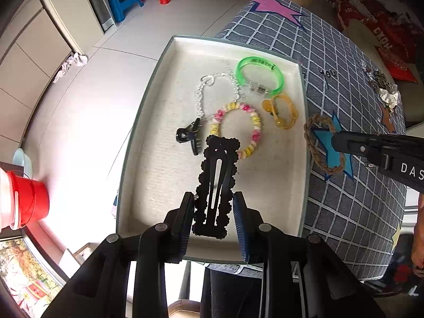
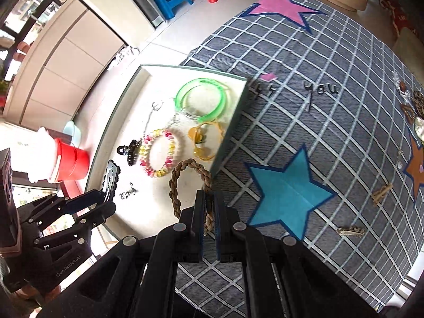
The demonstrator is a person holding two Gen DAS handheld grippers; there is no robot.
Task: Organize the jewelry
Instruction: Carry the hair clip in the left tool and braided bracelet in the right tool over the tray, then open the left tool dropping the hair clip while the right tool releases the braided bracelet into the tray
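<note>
The tray has 5 things in it. The left gripper pinches a black hair clip; the right gripper pinches a rope bracelet. More bits wait on the cloth.

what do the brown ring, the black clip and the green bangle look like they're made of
Brown ring: braided cord or rope, matte; the twisted strands show. Black clip: probably painted metal, flat, with a scalloped edge and a faint sheen. Green bangle: translucent glossy plastic, since light passes through it.

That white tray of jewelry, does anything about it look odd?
Yes: the white tray juts past the checked cloth's edge, out over the floor. The bracelets inside lie neatly enough.
</note>
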